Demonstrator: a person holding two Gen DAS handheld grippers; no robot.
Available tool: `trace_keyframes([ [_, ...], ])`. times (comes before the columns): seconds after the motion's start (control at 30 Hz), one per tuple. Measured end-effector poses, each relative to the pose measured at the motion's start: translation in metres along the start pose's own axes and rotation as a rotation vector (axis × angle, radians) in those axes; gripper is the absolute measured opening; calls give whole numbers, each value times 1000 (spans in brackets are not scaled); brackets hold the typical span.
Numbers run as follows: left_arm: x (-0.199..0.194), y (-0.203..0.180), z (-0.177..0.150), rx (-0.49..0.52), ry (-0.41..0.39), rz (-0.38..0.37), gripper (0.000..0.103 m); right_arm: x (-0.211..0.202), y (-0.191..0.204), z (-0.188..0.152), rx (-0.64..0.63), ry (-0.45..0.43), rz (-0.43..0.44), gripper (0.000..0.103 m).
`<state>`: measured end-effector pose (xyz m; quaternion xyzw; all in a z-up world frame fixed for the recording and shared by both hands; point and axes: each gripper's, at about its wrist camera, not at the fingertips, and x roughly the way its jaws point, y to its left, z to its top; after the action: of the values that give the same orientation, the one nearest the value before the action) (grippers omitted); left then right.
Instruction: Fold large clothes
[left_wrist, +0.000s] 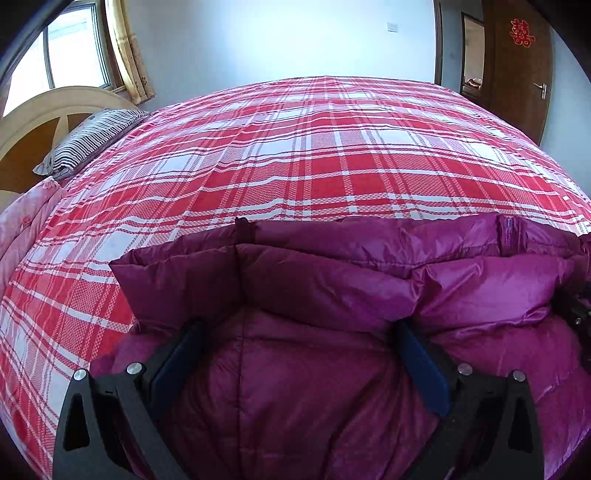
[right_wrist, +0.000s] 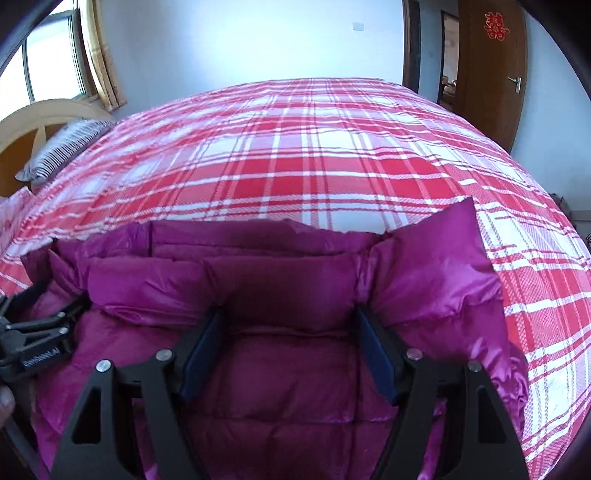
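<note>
A large magenta padded jacket lies folded on the near part of the bed; it also shows in the right wrist view. My left gripper is open, its jaws wide apart, with a fold of the jacket bulging between them. My right gripper is open too, jaws spread over the jacket's padded fold. The fingertips of both sink into the fabric and are partly hidden. The left gripper also shows at the left edge of the right wrist view, and the right one shows at the right edge of the left wrist view.
The bed carries a red and white plaid cover. A striped pillow lies by the headboard at the far left. A pink quilt lies at the left edge. A brown door and a window are behind.
</note>
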<state>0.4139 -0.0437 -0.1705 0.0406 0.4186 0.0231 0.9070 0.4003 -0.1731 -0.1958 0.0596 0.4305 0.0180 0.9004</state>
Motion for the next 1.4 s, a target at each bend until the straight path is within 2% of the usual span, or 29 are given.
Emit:
trace_keyframes([
  [0.9,0,-1,2,8,10,7,102,9,8,-3,-51,5,-69,77],
  [1.03,-20,4,0,-18,20,20,102,9,9,-3,-54,3,-71,78],
  [1.1,-42,0,-2,-22,1,-13,102,9,9,-4,-57,-3,-72,78],
  [1.2,-79,-13,-10,-9,-68,-90,102,9,9,-4,-54,-7,-69,78],
  [1.27,-81,-28,-17,40,-44,-126,102,9,8,-4,-51,-9,-64,78],
  [1.33,-65,-41,-25,87,-9,-69,102,9,9,-4,-50,-10,-64,78],
  [1.4,-51,-43,-31,68,-14,-51,102,9,8,-4,-47,-11,-60,78],
])
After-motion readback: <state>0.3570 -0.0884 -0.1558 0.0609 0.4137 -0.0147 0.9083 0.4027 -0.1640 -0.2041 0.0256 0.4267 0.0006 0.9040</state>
